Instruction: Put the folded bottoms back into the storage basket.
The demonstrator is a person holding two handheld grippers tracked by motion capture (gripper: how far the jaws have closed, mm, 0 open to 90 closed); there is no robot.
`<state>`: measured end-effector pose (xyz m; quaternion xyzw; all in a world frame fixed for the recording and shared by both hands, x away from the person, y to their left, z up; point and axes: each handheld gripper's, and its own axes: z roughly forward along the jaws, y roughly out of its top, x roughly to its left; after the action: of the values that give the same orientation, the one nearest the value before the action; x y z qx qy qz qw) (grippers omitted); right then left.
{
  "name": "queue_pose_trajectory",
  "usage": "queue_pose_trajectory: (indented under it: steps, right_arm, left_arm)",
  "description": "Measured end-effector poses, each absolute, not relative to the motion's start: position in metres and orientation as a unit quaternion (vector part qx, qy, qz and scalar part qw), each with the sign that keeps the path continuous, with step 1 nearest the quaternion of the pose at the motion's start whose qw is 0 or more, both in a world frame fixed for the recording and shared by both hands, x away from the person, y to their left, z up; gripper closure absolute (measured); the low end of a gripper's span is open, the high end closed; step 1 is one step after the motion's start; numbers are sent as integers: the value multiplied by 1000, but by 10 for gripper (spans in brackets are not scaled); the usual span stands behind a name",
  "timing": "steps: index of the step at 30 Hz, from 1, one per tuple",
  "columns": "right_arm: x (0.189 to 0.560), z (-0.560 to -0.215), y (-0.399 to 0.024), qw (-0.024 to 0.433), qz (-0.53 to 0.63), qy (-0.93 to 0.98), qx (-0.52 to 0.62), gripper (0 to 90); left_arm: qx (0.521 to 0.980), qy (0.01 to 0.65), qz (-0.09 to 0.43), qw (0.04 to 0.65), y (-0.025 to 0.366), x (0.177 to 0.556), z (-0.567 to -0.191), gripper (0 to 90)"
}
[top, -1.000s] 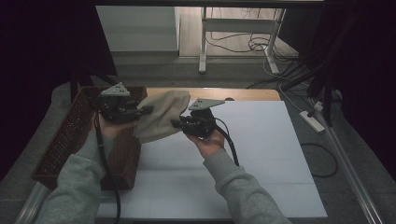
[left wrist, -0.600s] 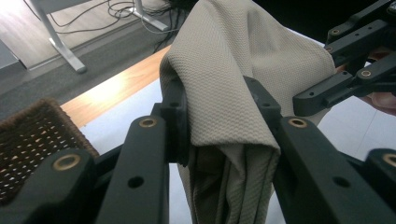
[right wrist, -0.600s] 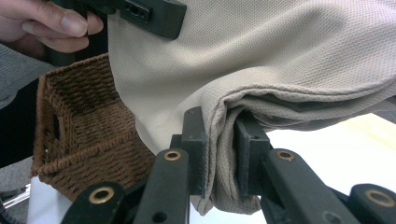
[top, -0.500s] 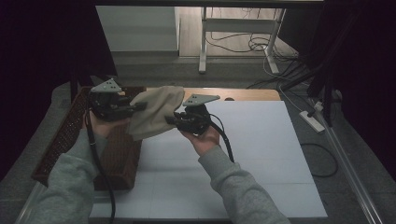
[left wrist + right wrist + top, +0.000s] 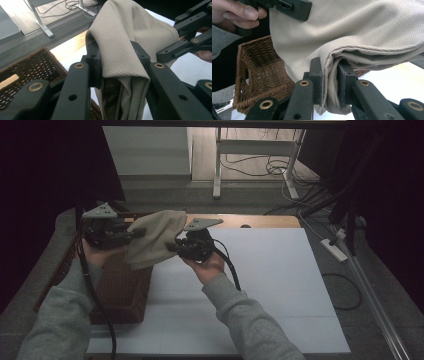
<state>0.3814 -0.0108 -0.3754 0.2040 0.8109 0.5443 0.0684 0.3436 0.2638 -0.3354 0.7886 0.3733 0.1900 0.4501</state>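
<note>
Clearly the carrying step is in hand: the left gripper (image 5: 136,233) and the right gripper (image 5: 172,246) each pinch a fold of the beige cloth (image 5: 152,240), slung between them above the basket (image 5: 120,292). Next, probably, lowering it in and releasing.

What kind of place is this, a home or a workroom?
Probably a lab or workroom set up for recording: a white work table ringed by dark curtains, loose cables on the floor, and a power strip beside the table.
</note>
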Motion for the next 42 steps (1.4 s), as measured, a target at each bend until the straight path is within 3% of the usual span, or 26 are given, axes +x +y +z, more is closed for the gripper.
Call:
queue_pose_trajectory:
  steps: [42]
  right_arm:
    - [388,-393,61,42,537,820,191,761]
  left_arm:
    - [763,430,196,442,330,330,-356,662]
